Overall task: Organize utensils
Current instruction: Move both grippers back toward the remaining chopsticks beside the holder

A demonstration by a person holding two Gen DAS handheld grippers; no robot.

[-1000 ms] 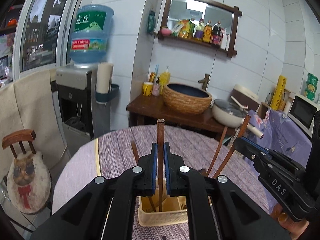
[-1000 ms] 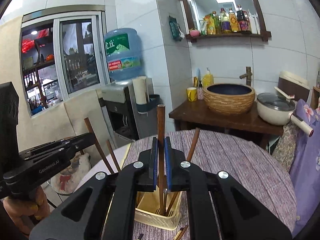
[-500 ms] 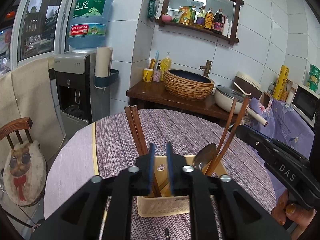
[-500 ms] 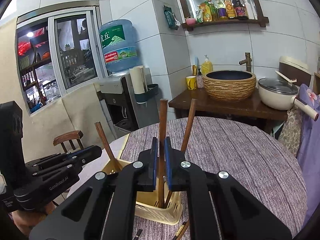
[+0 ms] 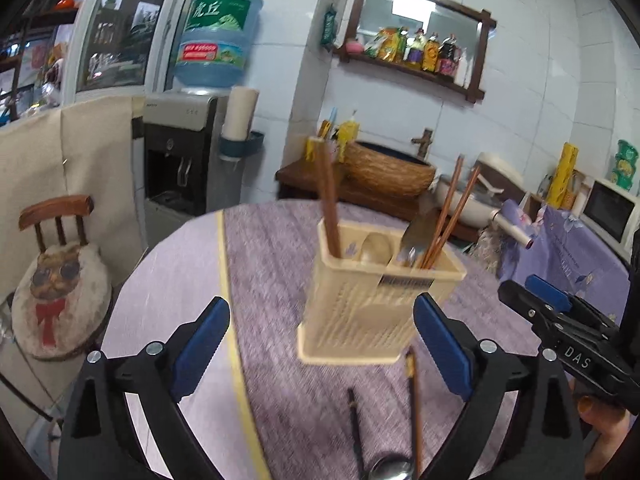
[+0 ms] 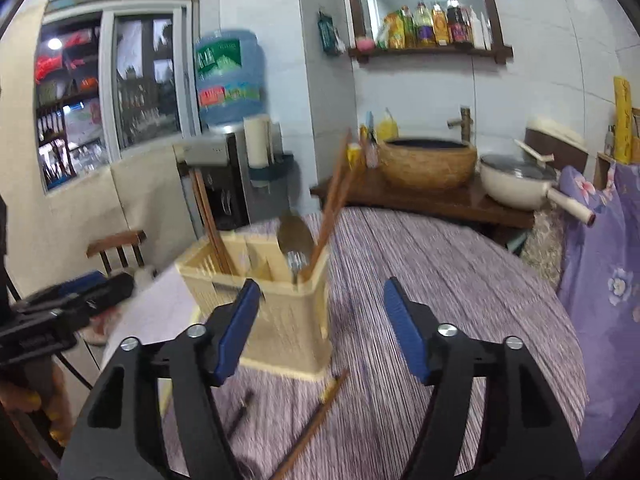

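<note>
**Both grippers opening in front of the utensil holder**

The cream plastic utensil holder [image 5: 372,300] stands upright on the round surface [image 5: 272,264], which is covered by a purple striped cloth. It is split into compartments. From the left camera, the left compartment holds a pair of dark wooden chopsticks [image 5: 329,200] standing nearly straight. The middle one shows the bowl of a spoon [image 5: 376,246]. The right compartment holds a metal spatula-like utensil [image 5: 418,228], what looks like a fork below it, and two thinner chopsticks [image 5: 450,212] leaning out to the right.

The left gripper [image 5: 320,348] has its blue-padded fingers [image 5: 198,344] spreading wide, with nothing pinched; the holder sits beyond them, in the gap as seen. The right gripper [image 6: 320,324] is opening too, its fingers [image 6: 402,328] apart and empty, the holder just ahead and to its left.

On the cloth in front of the holder lie loose pieces: a brown chopstick [image 5: 414,404], a darker thin stick [image 5: 354,424], and a metal spoon bowl [image 5: 390,470] at the bottom edge of the left view.
</note>
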